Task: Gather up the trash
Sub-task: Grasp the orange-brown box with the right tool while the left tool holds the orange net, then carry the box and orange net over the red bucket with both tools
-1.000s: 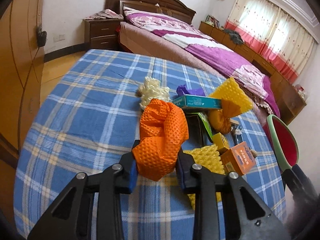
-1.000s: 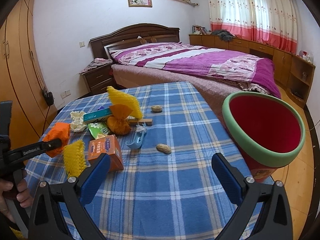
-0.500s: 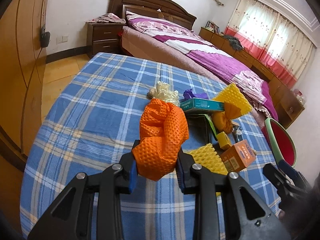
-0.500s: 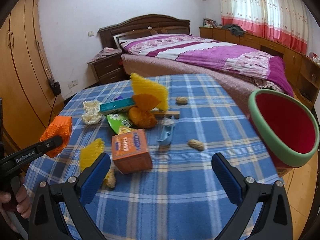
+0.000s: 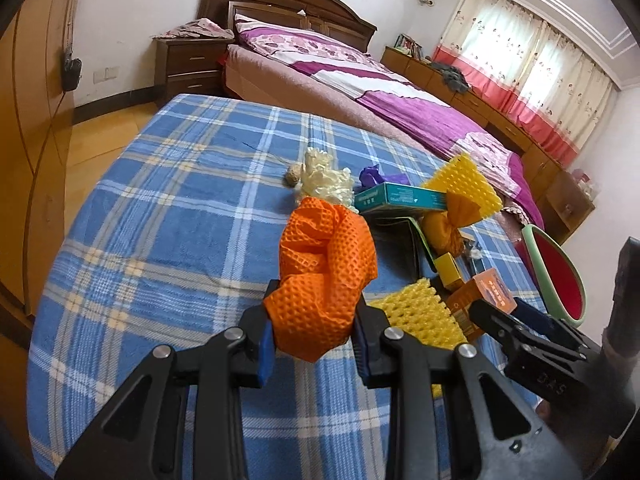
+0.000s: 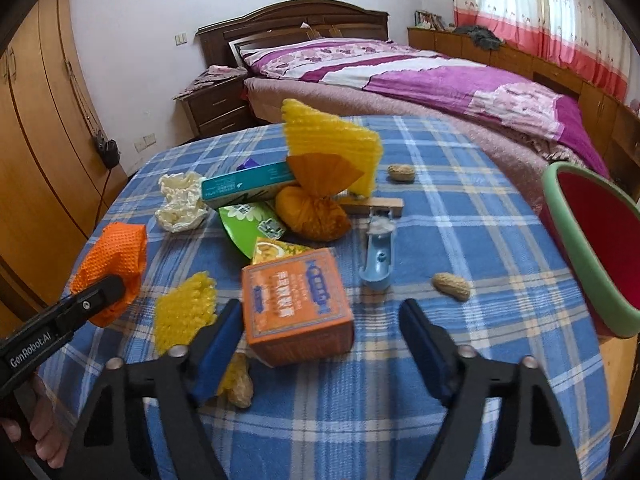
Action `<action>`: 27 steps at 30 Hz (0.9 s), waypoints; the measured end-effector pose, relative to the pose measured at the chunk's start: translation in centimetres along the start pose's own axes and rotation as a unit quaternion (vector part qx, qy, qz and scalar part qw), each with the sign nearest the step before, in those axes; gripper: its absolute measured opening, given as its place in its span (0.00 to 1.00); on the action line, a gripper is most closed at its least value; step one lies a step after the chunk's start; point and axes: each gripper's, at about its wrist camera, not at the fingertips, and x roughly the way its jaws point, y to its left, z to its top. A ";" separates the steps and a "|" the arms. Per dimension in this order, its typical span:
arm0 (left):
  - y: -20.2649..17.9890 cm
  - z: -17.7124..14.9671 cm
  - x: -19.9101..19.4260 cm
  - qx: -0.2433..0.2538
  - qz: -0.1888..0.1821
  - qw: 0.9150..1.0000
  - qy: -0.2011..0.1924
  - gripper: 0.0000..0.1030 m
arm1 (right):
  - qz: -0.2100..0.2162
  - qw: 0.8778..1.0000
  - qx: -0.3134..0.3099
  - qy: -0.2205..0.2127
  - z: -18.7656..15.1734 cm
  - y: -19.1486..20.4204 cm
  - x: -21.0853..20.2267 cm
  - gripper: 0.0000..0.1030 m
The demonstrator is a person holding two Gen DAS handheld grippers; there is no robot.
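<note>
My left gripper (image 5: 314, 346) is shut on an orange foam net (image 5: 326, 276) and holds it above the blue plaid table; the net also shows in the right wrist view (image 6: 110, 266). My right gripper (image 6: 322, 344) is open, its fingers either side of an orange carton (image 6: 296, 306) on the table, not touching it. A red bin with a green rim (image 6: 592, 248) stands tilted at the table's right edge. Other trash lies in a pile: yellow foam net (image 6: 184, 310), teal box (image 6: 248, 184), orange mesh bag (image 6: 316, 204), green packet (image 6: 250, 228), crumpled white paper (image 6: 180, 200).
Peanuts (image 6: 452, 286) lie on the cloth, one by my right gripper's left finger (image 6: 240, 384). A blue clip (image 6: 378, 258) and a wooden peg (image 6: 374, 204) lie mid-table. A bed (image 6: 440, 76) is behind the table, a wardrobe (image 6: 36, 128) to the left.
My right gripper has moved forward and down to the orange carton, which now sits between its open fingers. My left gripper still holds the orange net, drawn slightly back.
</note>
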 end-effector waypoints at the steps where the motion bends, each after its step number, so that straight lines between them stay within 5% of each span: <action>1: 0.0 0.0 0.0 0.000 -0.001 1.000 -0.001 0.31 | 0.006 1.000 -0.001 0.002 0.0 0.1 0.1 0.63; 2: 0.0 -0.1 -0.1 0.000 0.000 1.000 -0.001 0.31 | 0.010 1.000 -0.005 0.003 -0.1 0.2 0.1 0.54; 27: -7.1 -0.1 -5.6 0.042 -0.030 0.998 -0.031 0.31 | 0.025 0.996 0.029 -0.075 -0.5 -4.6 -9.2 0.53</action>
